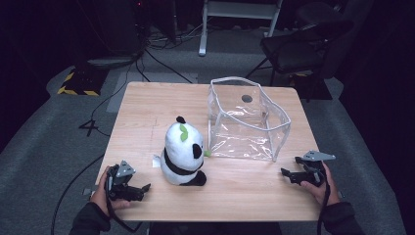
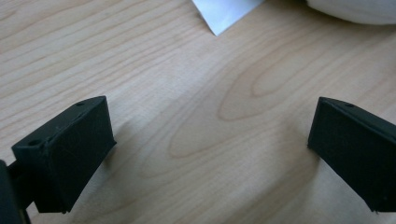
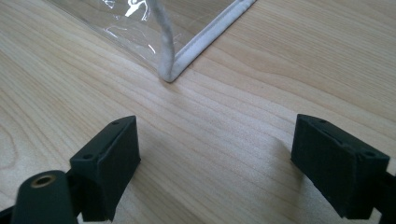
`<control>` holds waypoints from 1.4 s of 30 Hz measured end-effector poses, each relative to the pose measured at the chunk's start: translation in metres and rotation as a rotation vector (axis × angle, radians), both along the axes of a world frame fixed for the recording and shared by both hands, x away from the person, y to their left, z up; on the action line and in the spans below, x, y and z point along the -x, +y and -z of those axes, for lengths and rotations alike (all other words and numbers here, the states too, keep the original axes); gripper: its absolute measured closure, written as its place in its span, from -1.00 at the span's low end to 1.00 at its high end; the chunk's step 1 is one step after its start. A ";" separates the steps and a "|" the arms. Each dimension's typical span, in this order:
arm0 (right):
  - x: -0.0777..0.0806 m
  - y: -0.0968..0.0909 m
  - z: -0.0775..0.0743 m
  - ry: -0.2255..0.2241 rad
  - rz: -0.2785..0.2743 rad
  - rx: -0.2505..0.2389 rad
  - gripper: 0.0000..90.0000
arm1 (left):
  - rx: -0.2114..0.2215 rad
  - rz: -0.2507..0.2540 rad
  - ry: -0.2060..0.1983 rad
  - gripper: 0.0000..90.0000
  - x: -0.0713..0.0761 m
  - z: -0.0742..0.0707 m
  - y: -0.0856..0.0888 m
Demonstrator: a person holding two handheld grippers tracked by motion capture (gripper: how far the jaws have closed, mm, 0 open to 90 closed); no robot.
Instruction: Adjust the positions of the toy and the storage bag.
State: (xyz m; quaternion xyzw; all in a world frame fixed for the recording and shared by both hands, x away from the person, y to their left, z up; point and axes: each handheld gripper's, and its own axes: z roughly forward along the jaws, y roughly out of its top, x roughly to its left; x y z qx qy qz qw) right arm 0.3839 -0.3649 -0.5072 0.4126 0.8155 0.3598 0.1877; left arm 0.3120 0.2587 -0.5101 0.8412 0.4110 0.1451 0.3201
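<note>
Both pairs of tongs gape wide and hold nothing. From the left gripper [image 1: 145,187], the upright black-and-white plush panda [image 1: 182,152] sits near at two o'clock; from the right gripper [image 1: 284,171], it lies farther off at nine. The clear plastic pouch [image 1: 247,120] stands behind.

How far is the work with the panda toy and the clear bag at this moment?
Nothing looks done yet: the panda toy sits on the table beside the clear bag, which stands open and seems empty. Nothing is in hand: the left gripper and right gripper rest near the front edge, jaws open. Probably left: grasping the panda and putting it into the bag.
</note>
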 end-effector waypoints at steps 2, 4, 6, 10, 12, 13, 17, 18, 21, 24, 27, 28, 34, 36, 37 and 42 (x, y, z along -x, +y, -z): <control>0.000 0.000 0.000 0.000 0.000 0.000 -0.66 | 0.005 -0.016 -0.003 -0.99 0.001 0.001 -0.002; 0.000 0.000 0.000 0.000 0.000 0.000 -0.66 | 0.003 -0.025 -0.003 -0.99 0.003 0.000 -0.005; 0.000 0.000 0.000 0.000 -0.002 0.000 -0.66 | -0.005 -0.032 0.007 -0.99 0.004 -0.001 -0.010; 0.000 0.000 0.000 0.000 -0.003 0.000 -0.67 | -0.021 0.003 0.034 -0.53 0.006 -0.011 -0.018; 0.000 0.000 0.000 0.000 -0.003 0.000 -0.67 | -0.012 0.004 0.036 -0.60 0.008 -0.016 -0.025; 0.000 0.000 0.000 0.000 -0.003 0.000 -0.67 | -0.012 0.004 0.036 -0.76 0.008 -0.016 -0.025; 0.000 0.000 0.000 0.000 -0.003 0.000 -0.67 | -0.042 0.031 -0.009 -0.64 0.014 -0.026 -0.047; 0.000 0.000 0.000 0.000 -0.003 0.000 -0.67 | -0.042 0.031 -0.009 -0.70 0.014 -0.026 -0.047; 0.000 0.000 0.000 0.001 -0.002 0.000 -0.67 | -0.052 -0.010 -0.006 -0.63 0.010 -0.030 -0.058; 0.000 0.000 0.000 0.000 -0.004 0.000 -0.67 | -0.010 -0.006 -0.023 -0.62 0.011 -0.033 -0.070; 0.000 0.000 0.000 0.001 -0.004 0.000 -0.67 | -0.023 -0.011 -0.048 -0.62 0.013 -0.036 -0.077; 0.000 0.000 0.000 0.001 -0.004 0.000 -0.67 | -0.019 -0.009 -0.073 -0.65 0.014 -0.038 -0.082; 0.000 0.000 0.000 0.001 -0.004 0.000 -0.67 | 0.048 -0.027 -0.111 -0.65 0.013 -0.051 -0.085; 0.000 0.000 0.000 0.001 -0.004 0.000 -0.67 | 0.064 -0.028 -0.117 -0.64 0.013 -0.053 -0.085; 0.000 0.000 0.000 0.001 -0.004 0.000 -0.67 | 0.073 -0.032 -0.120 -0.64 0.012 -0.054 -0.085; 0.000 0.000 0.000 0.000 -0.004 0.000 -0.67 | 0.050 -0.011 -0.160 -0.65 0.010 -0.059 -0.094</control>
